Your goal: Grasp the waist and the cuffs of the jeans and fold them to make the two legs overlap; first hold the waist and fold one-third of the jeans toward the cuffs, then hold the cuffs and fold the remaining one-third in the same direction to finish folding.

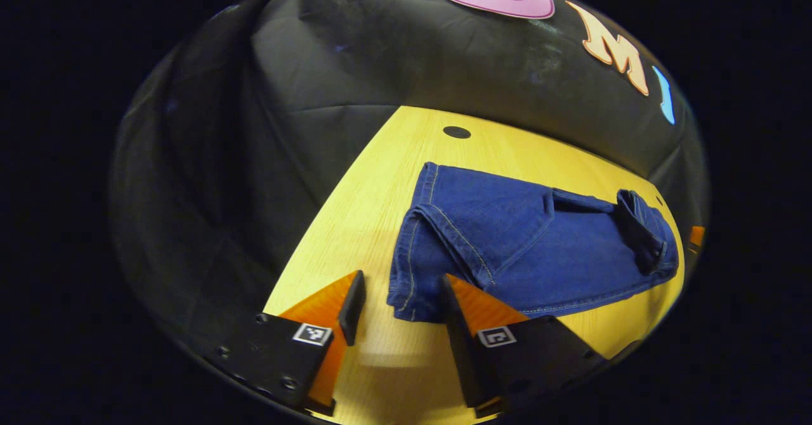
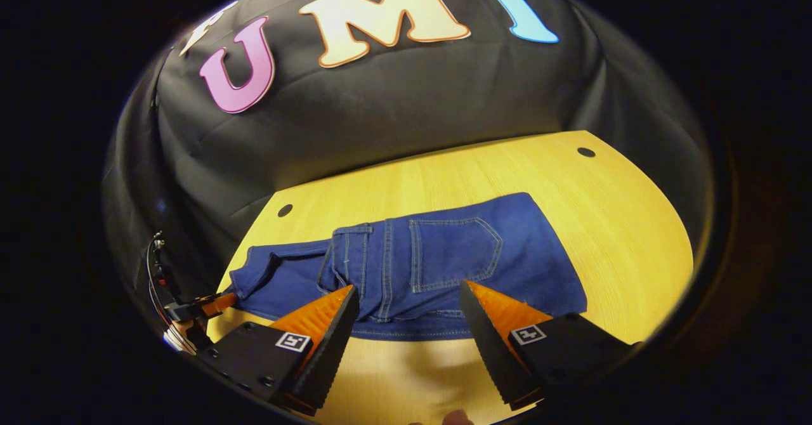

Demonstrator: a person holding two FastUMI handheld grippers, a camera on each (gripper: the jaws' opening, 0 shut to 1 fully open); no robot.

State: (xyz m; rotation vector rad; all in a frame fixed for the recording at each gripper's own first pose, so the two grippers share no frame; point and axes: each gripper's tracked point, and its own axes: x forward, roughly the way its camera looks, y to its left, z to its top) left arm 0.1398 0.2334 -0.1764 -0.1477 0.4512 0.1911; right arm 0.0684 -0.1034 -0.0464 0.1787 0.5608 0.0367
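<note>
We see the jeans (image 1: 526, 247) lying flat on the yellow wooden desk (image 1: 374, 209), partly folded, with the cuffs at the end near the left claw (image 1: 399, 304) and the waist bunched at the far end. In the left gripper view, that claw hangs wide open above the cuff end, holding nothing. In the right gripper view, the right claw (image 2: 409, 317) is likewise spread wide and empty, poised over the near edge of the jeans (image 2: 431, 266), whose back pocket (image 2: 453, 250) faces up. The left claw (image 2: 206, 304) shows farther off there, beside the cuff end.
</note>
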